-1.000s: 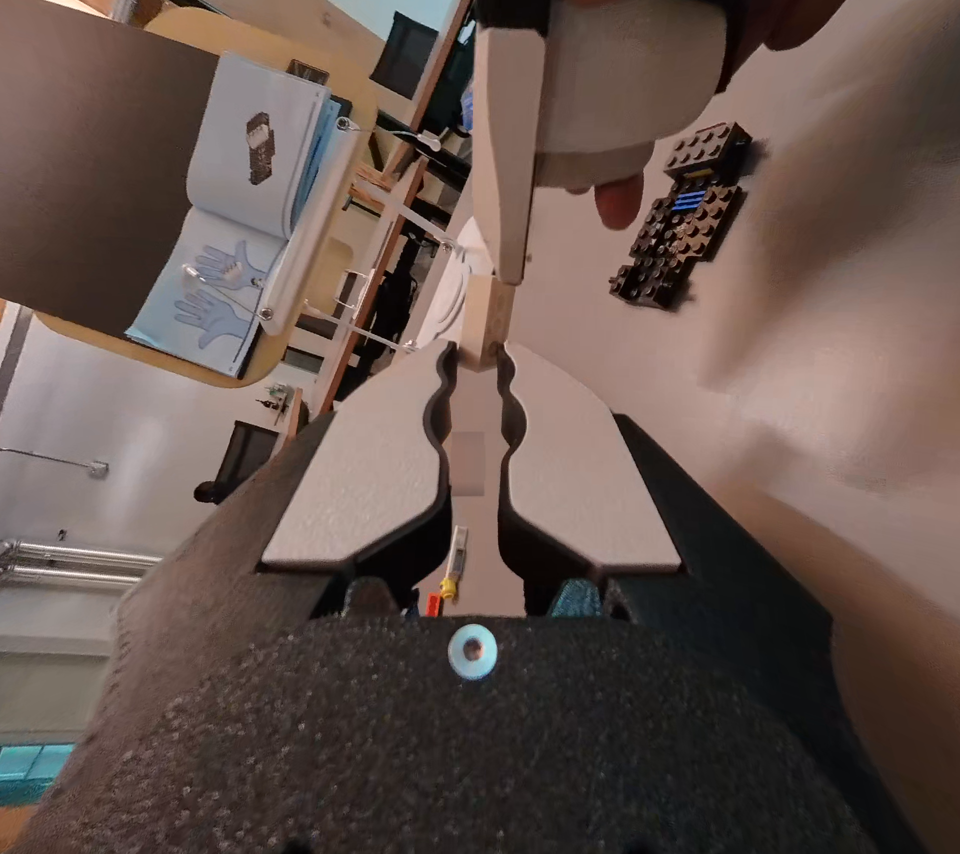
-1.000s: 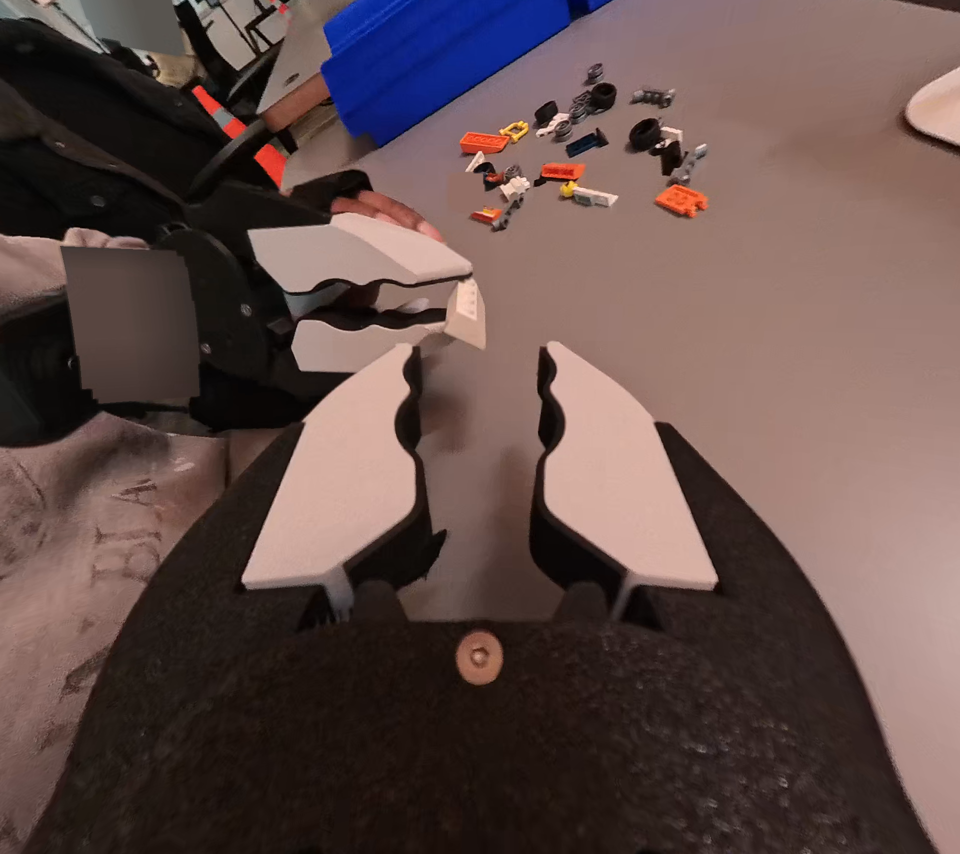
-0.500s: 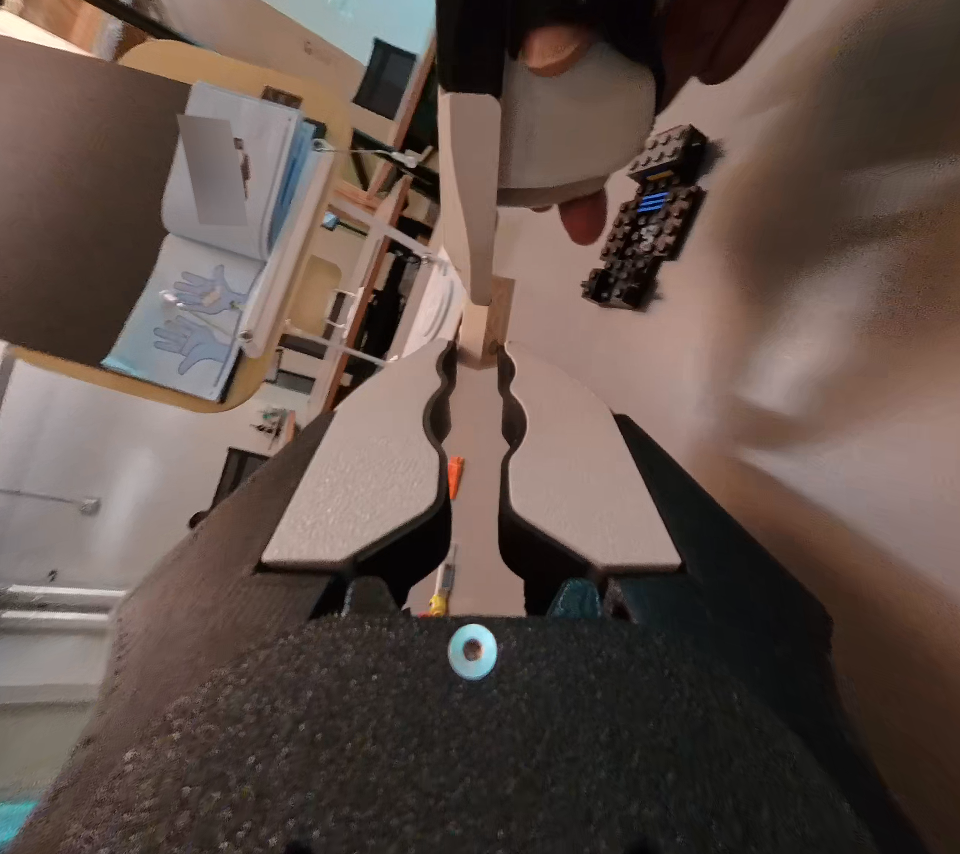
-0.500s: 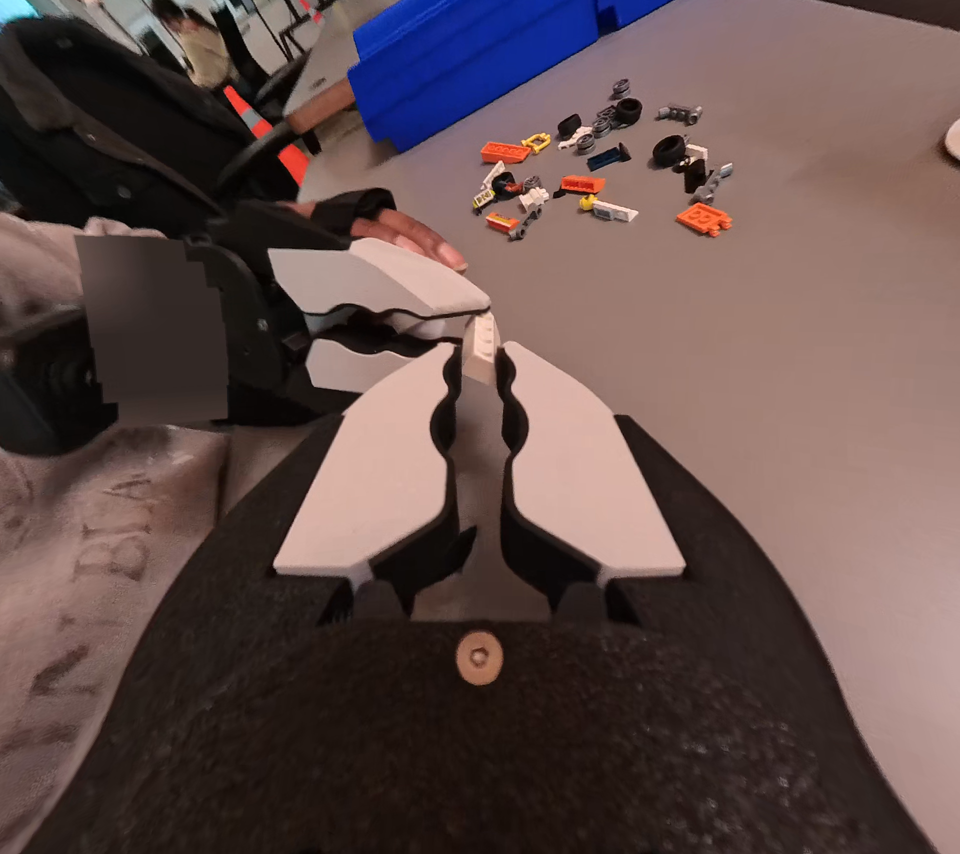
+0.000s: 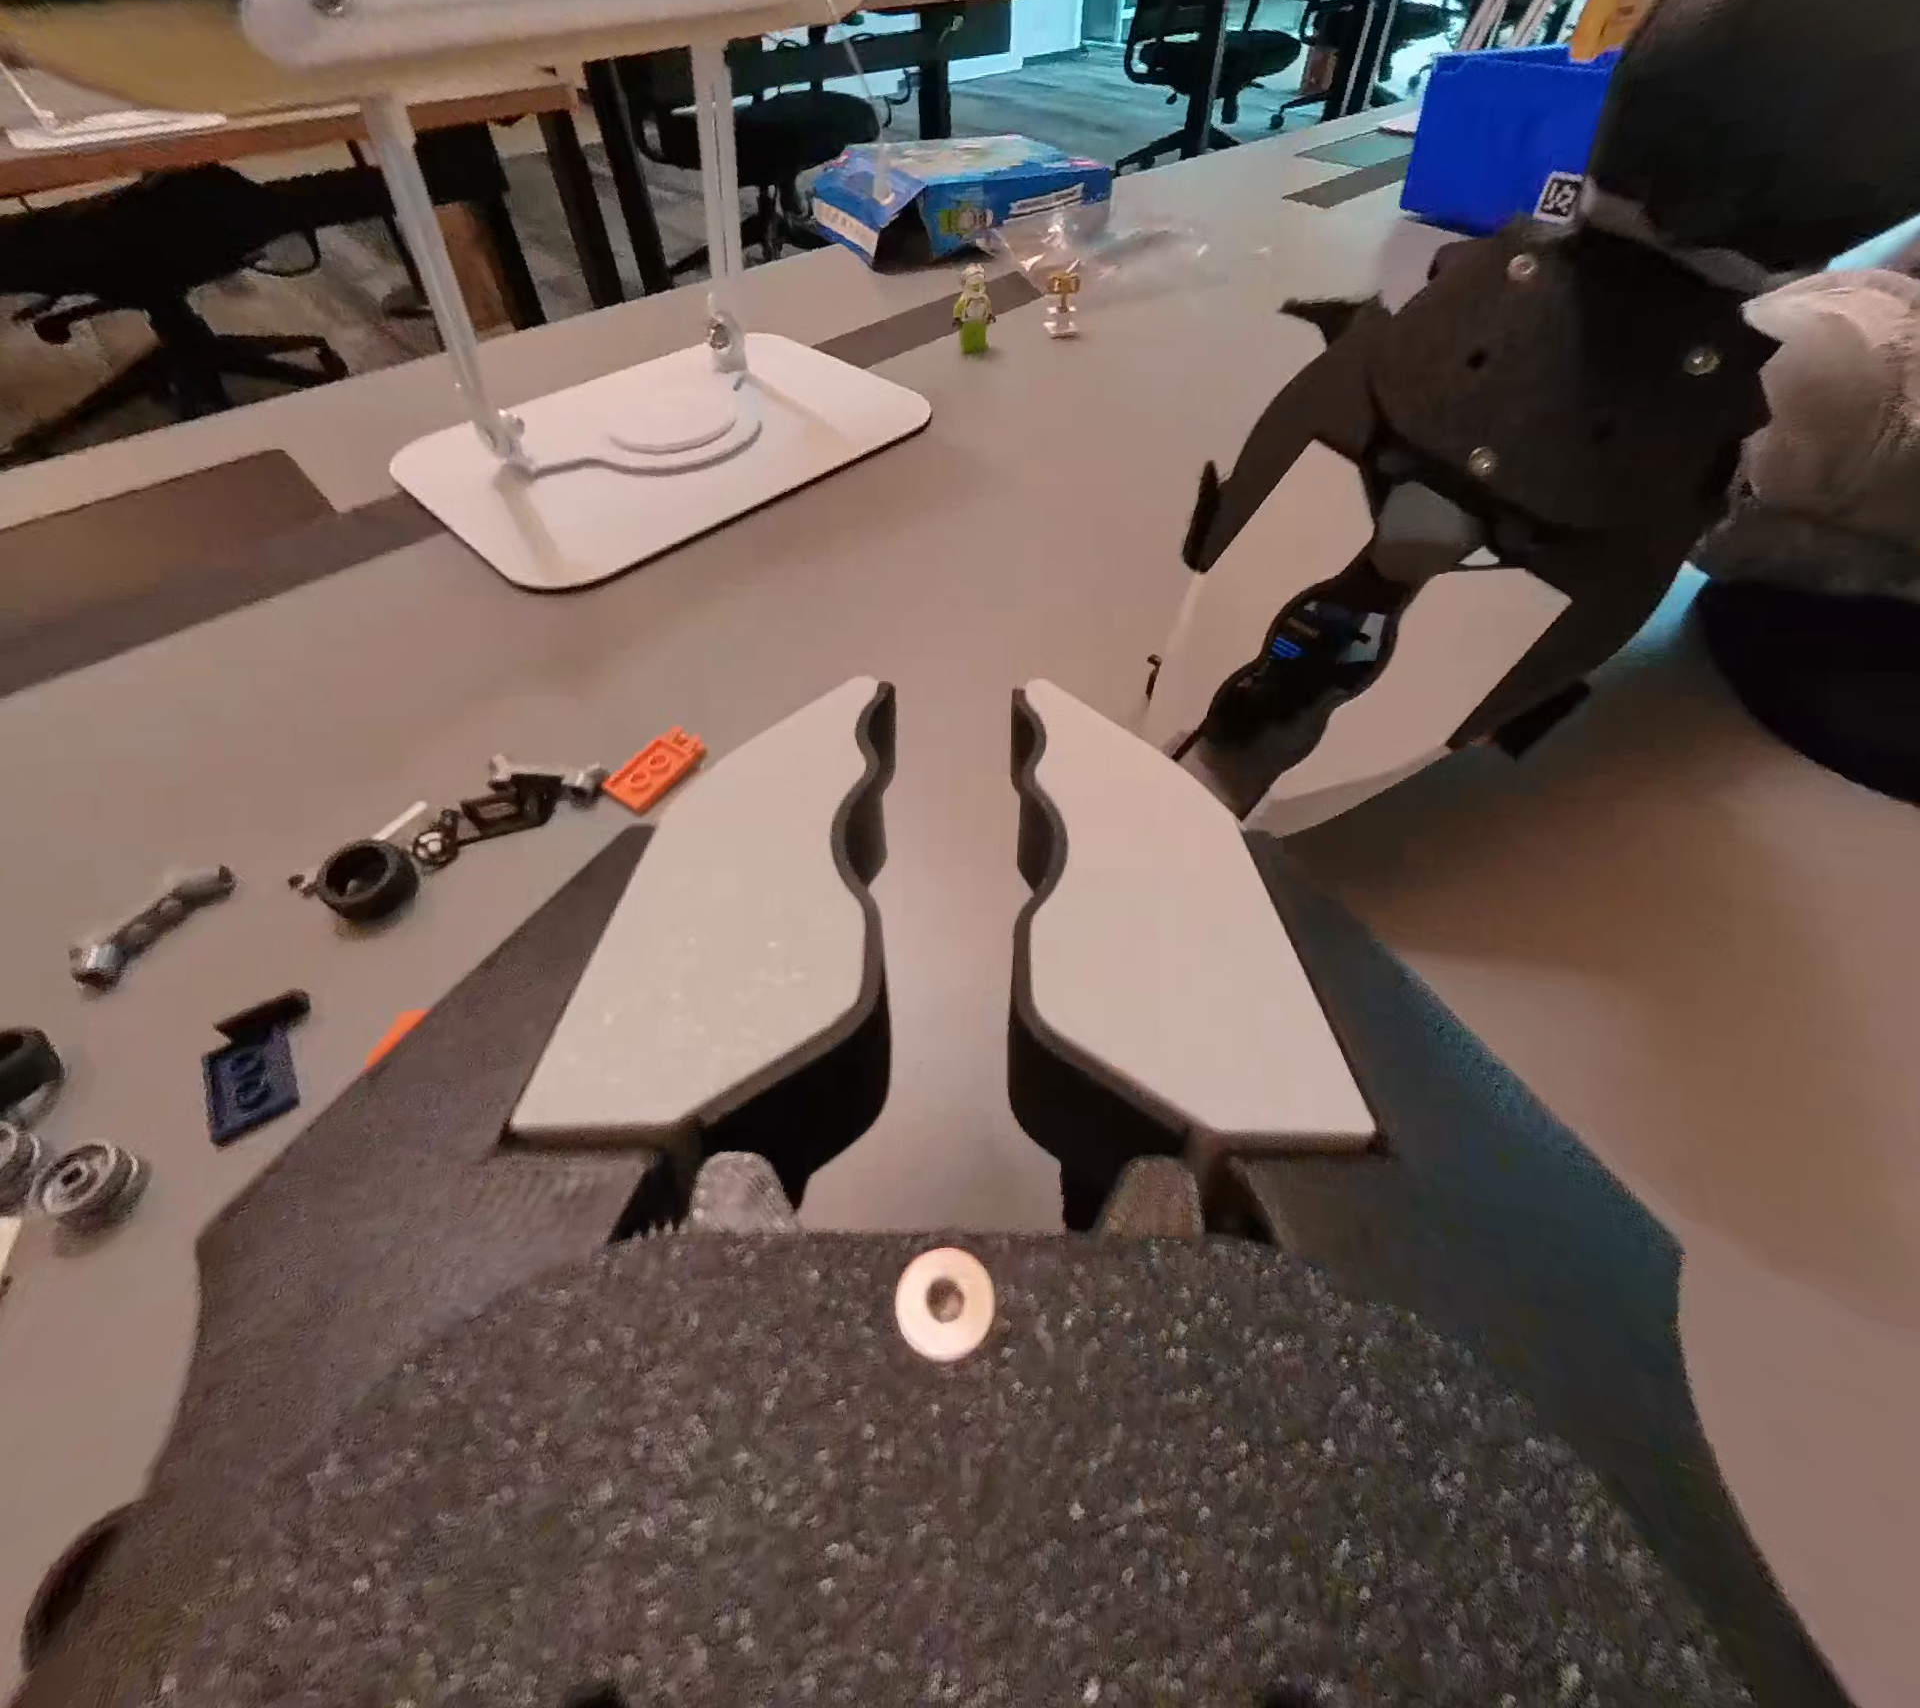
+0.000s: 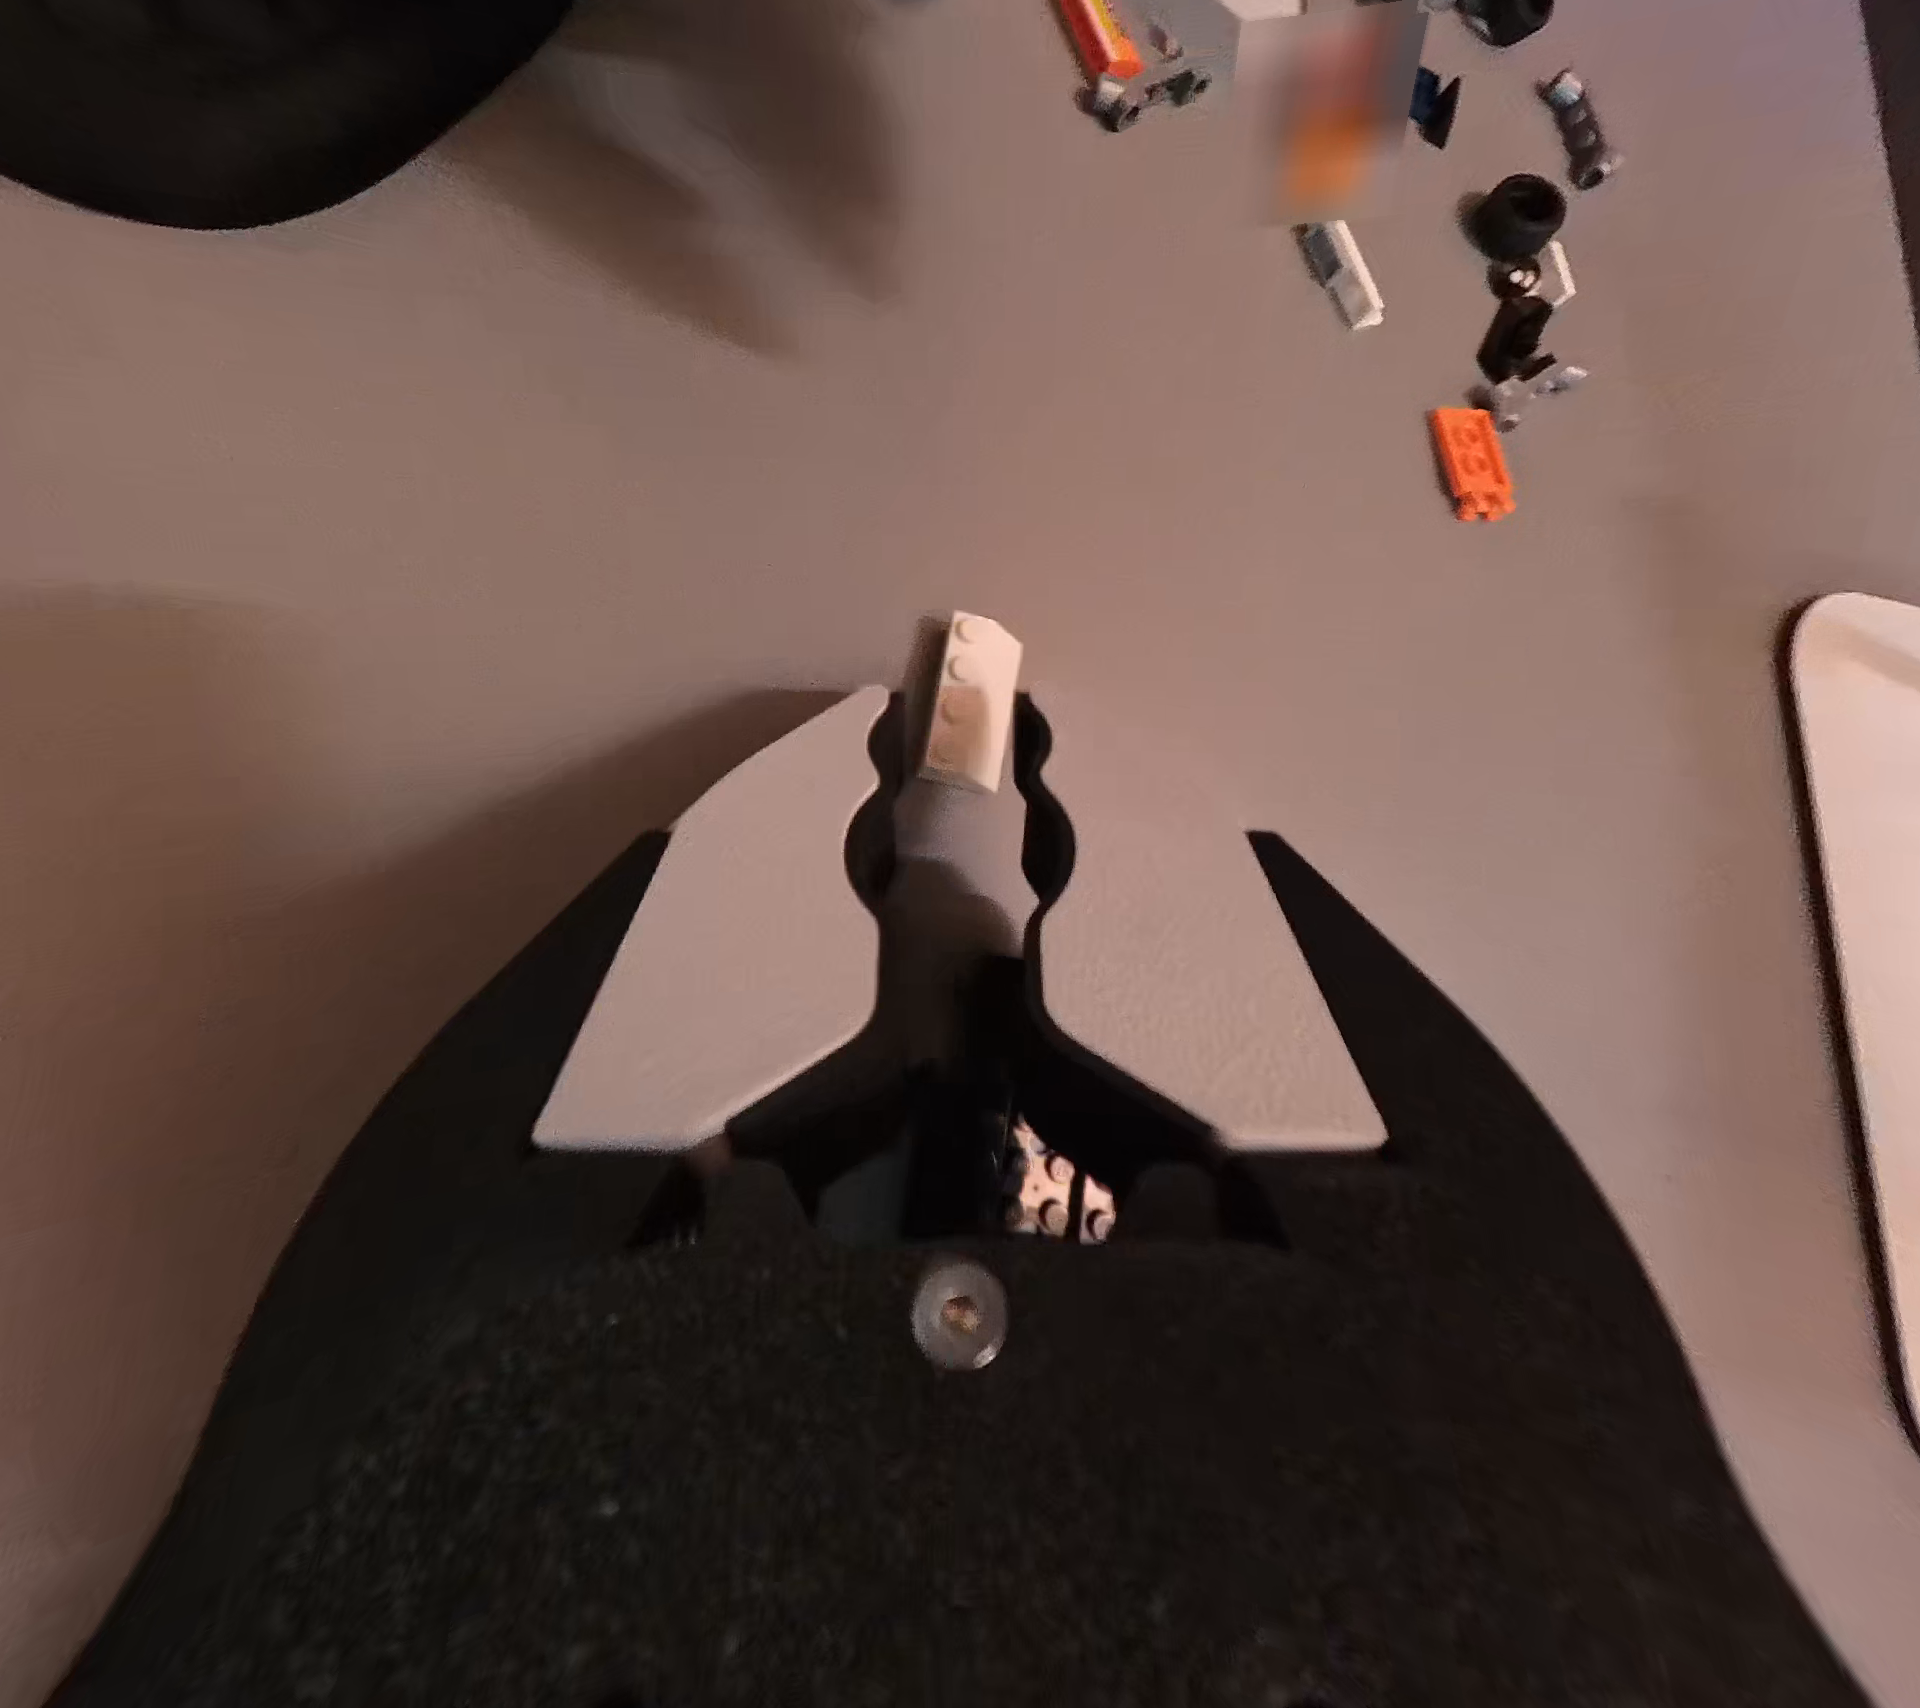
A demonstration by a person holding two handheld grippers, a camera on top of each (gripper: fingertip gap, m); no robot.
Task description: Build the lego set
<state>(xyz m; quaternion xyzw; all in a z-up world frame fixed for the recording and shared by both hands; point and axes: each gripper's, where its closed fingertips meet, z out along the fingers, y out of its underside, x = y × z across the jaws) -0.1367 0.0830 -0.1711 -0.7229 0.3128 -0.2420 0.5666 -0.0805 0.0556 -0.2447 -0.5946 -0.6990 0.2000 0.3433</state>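
Observation:
My right gripper (image 6: 956, 700) points down at the grey table and is shut on a small white studded plate (image 6: 977, 671). Under its jaws a bit of the black model (image 6: 1049, 1191) shows through the gap. In the left wrist view the right gripper (image 5: 1216, 723) hangs over the black model (image 5: 1294, 650), which has a blue part. My left gripper (image 5: 951, 702) is open and empty, level over the table, left of the right gripper. Loose parts lie to its left: an orange plate (image 5: 655, 770), a black tyre (image 5: 364, 879), a dark blue piece (image 5: 249, 1092).
A white book stand base (image 5: 665, 453) holds the open booklet at the back left; its edge (image 6: 1860, 931) shows at the right. A minifigure (image 5: 974, 308), a set box (image 5: 956, 198) and a blue bin (image 5: 1507, 131) stand farther back. Loose parts (image 6: 1470, 463) lie ahead. Left tips to right tips: about 10 centimetres. My left tips are roughly 15 centimetres from the dark blue piece (image 5: 249, 1092).
The white plate passed from my left gripper to my right. The left gripper opened and swung away level over the table. The right gripper turned down over the black model.

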